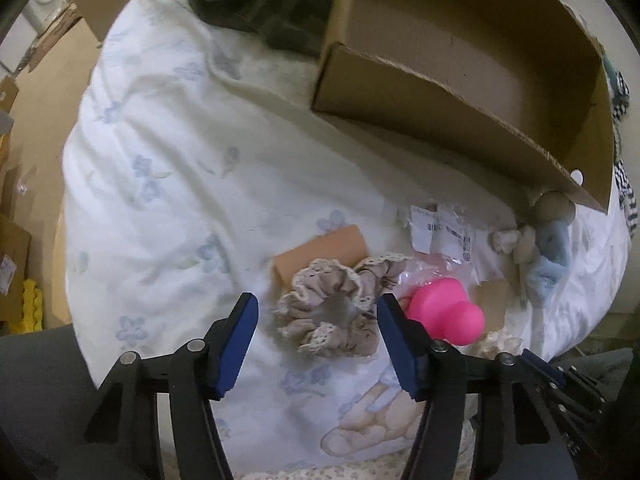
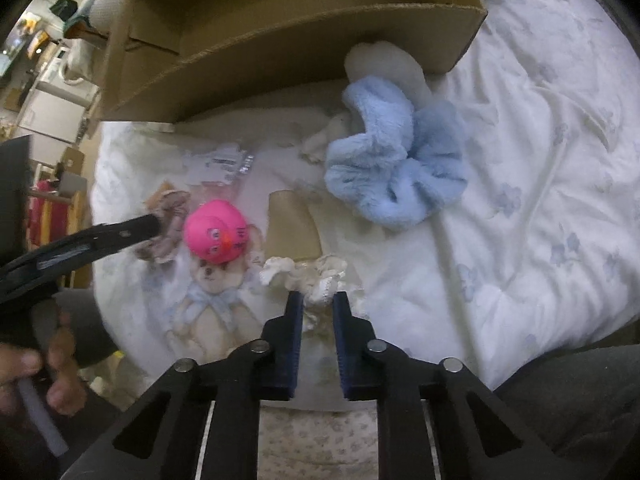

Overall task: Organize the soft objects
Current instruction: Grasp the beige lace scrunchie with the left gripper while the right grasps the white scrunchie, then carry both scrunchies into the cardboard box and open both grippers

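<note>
pinching from both sides, the left tool (image 1: 316, 322) straddles the beige lace scrunchie (image 1: 332, 314) at lower centre, pads half-open and not yet pressing. at lower centre of the right view, the right tool (image 2: 316, 300) is clamped on the white scrunchie (image 2: 316, 276). best to gather plenty of fabric, then lift toward the cardboard box (image 1: 460, 92) at upper right.

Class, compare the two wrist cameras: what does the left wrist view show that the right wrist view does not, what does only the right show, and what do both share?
Only the left wrist view: the left gripper with open jaws either side of the beige lace-trimmed scrunchie.

Only the right wrist view: the right gripper shut on the white lace scrunchie, and a hand gripping a handle.

Both: the pink rubber duck, blue fluffy scrunchie, cardboard box and floral quilt.
</note>
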### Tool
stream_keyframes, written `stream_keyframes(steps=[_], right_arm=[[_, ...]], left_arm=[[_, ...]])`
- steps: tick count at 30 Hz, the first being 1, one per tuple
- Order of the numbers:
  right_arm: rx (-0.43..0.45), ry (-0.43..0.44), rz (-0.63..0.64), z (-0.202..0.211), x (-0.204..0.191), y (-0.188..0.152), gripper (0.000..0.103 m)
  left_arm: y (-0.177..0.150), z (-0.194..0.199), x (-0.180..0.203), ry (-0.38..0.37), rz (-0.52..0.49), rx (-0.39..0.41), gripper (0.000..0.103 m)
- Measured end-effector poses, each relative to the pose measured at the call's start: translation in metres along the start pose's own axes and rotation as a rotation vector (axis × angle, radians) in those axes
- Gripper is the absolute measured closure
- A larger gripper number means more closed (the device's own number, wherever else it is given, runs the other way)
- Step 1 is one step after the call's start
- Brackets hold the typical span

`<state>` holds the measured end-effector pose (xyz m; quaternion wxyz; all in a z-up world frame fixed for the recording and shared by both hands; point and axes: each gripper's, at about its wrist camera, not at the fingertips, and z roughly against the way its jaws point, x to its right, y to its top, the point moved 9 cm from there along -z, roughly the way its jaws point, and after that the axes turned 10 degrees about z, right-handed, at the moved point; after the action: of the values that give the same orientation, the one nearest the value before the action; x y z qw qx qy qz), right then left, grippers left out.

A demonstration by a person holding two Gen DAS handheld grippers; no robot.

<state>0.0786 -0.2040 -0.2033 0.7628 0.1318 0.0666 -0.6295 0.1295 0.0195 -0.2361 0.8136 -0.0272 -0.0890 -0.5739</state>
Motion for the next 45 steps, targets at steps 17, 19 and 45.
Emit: stream_keyframes(steps=[17, 19, 45], right_arm=[[0.008, 0.074, -0.163, 0.013, 0.027, -0.009, 0.058], [-0.01, 0.055, -0.16, 0.005, 0.028, -0.009, 0.039], [0.266, 0.212, 0.03, 0.106, -0.017, 0.024, 0.084]], left_arm=[[-0.028, 0.036, 0.008, -0.102, -0.024, 0.052, 0.092], [-0.029, 0.05, 0.012, -0.109, -0.044, 0.089, 0.092], [0.021, 0.16, 0.035, -0.139, -0.052, 0.349, 0.092]])
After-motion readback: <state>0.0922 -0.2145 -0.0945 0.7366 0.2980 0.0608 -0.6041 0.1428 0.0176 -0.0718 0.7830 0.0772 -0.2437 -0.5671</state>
